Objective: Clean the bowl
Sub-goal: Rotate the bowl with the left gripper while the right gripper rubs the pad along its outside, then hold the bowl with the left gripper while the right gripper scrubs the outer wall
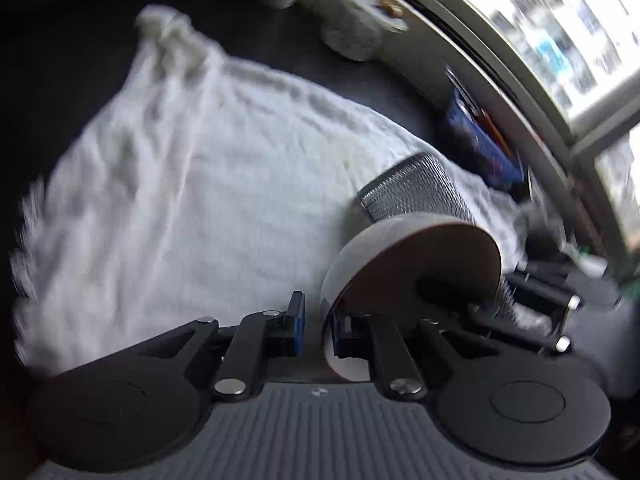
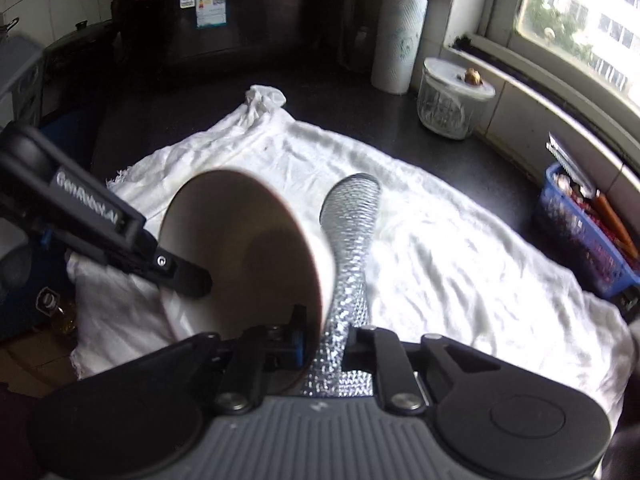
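A bowl [image 2: 240,248], pale grey outside and brown inside, is tipped on its side above a white towel [image 2: 440,248]. My left gripper [image 1: 318,328] is shut on the bowl's rim [image 1: 326,312]. In the right wrist view it reaches in from the left [image 2: 176,280]. A silver scouring cloth [image 2: 348,216] lies along the bowl's outer wall. My right gripper [image 2: 326,340] is shut on that cloth, with the bowl's wall also between its jaws: one finger is inside the bowl and the other is on the cloth. In the left wrist view the right gripper [image 1: 492,312] sits behind the bowl [image 1: 400,264].
The towel covers a dark counter [image 2: 460,152]. At the back stand a paper towel roll [image 2: 398,40] and a lidded glass jar [image 2: 450,96] beside the window sill [image 2: 560,92]. A blue basket [image 2: 580,232] sits at the right, and a dark appliance [image 2: 208,20] is behind.
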`<state>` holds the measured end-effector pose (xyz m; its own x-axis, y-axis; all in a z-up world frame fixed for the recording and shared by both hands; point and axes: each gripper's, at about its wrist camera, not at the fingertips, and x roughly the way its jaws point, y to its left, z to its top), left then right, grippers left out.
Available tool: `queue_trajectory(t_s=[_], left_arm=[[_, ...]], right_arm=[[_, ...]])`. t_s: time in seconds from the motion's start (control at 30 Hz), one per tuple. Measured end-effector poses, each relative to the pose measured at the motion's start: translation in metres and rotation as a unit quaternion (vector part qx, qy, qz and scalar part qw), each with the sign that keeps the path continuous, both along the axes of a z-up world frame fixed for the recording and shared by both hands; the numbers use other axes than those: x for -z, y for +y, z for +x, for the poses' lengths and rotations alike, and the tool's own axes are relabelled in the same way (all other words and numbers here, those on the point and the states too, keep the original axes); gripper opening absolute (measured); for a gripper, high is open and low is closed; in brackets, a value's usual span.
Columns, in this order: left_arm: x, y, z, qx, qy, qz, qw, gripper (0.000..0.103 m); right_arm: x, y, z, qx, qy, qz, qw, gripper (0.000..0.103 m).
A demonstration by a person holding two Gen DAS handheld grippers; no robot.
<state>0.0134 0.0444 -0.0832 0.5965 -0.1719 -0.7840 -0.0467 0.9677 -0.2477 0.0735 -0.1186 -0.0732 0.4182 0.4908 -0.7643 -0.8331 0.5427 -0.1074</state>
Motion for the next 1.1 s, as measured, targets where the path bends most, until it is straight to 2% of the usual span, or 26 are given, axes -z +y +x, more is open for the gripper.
queue_trajectory(t_s=[0.07,0.1,0.17,0.27,0.37,0.4,0.47,0.5,0.57,0.63,0.7,0.8,0.87,0.93,1.0,1.1], left_arm=[[-0.009,-0.016,0.001,0.043,-0.026,0.074,0.9960,0.012],[-0.012,-0.025,0.000,0.067,-0.042,0.113,0.9905,0.011],[-0.016,-0.043,-0.002,0.111,-0.072,0.188,0.9733,0.011],[-0.016,-0.063,-0.004,0.148,-0.093,0.252,0.9516,0.008],[-0.016,-0.055,0.000,0.113,-0.080,0.196,0.9708,0.007],[-0.017,-0.048,0.001,0.096,-0.073,0.166,0.9787,0.007],[-0.013,-0.029,0.003,0.048,-0.054,0.094,0.9929,0.008],[-0.011,-0.020,0.003,0.024,-0.045,0.058,0.9970,0.008],[-0.007,-0.001,0.004,-0.024,-0.025,-0.013,0.9993,0.009],[0.003,0.014,0.002,-0.068,-0.005,-0.078,0.9946,0.009],[0.014,0.028,0.000,-0.110,0.014,-0.141,0.9838,0.009],[0.039,0.047,-0.008,-0.176,0.052,-0.249,0.9510,0.009],[0.057,0.055,-0.015,-0.215,0.080,-0.318,0.9198,0.009],[0.065,0.057,-0.018,-0.227,0.091,-0.340,0.9079,0.009],[0.066,0.055,-0.018,-0.223,0.092,-0.336,0.9103,0.008],[0.057,0.049,-0.011,-0.196,0.087,-0.298,0.9300,0.008]], right_arm=[[-0.003,0.002,-0.004,-0.012,-0.025,-0.011,1.000,0.011],[-0.005,0.004,-0.006,-0.020,-0.038,-0.017,0.999,0.010],[-0.009,0.007,-0.011,-0.035,-0.074,-0.032,0.996,0.010],[-0.010,0.010,-0.014,-0.050,-0.113,-0.052,0.991,0.009],[-0.009,0.011,-0.014,-0.059,-0.127,-0.064,0.988,0.010],[-0.009,0.010,-0.012,-0.057,-0.118,-0.060,0.990,0.010],[-0.008,0.006,-0.002,-0.033,-0.069,-0.041,0.996,0.012],[-0.006,0.003,0.002,-0.023,-0.047,-0.031,0.998,0.013],[-0.002,-0.001,0.006,-0.012,-0.012,-0.018,1.000,0.015],[0.003,-0.002,0.007,-0.005,0.008,-0.009,1.000,0.017],[0.006,-0.002,0.008,0.000,0.025,-0.001,1.000,0.019],[0.010,-0.003,0.010,0.009,0.055,0.017,0.998,0.022],[0.010,-0.003,0.010,0.011,0.064,0.024,0.998,0.022],[0.011,-0.002,0.008,0.011,0.068,0.027,0.997,0.023],[0.011,-0.002,0.008,0.013,0.074,0.033,0.997,0.022],[0.011,-0.005,0.009,0.019,0.085,0.043,0.995,0.019]])
